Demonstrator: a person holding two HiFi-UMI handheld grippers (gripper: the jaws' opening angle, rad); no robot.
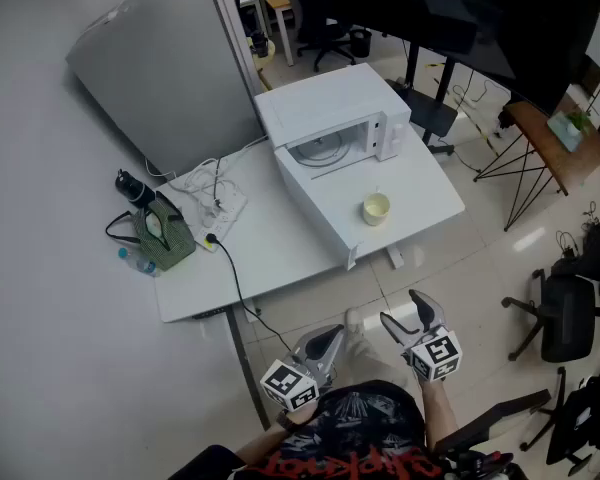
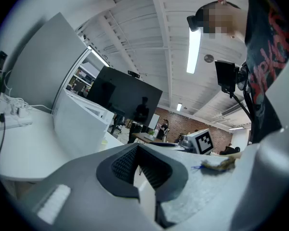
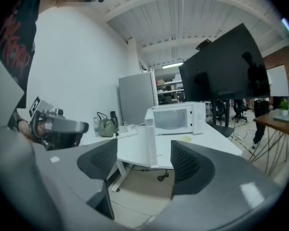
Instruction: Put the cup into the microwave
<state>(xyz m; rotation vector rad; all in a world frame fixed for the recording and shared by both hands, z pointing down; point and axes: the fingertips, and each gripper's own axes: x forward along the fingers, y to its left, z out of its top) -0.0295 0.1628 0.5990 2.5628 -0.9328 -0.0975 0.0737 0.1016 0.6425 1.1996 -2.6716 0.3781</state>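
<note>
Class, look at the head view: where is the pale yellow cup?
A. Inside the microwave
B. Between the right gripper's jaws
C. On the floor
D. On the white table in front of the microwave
D: the cup stands on the white table, just in front of the open microwave.

White table point(image 1: 270, 238): microwave point(image 1: 330, 108), cup point(image 1: 376, 209), bag point(image 1: 163, 233)

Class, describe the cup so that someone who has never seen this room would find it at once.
Find the white table, then the white microwave on it with its door swung open. The cup stands in front of the microwave, right of the door: small, pale yellow, the only cup there.
</note>
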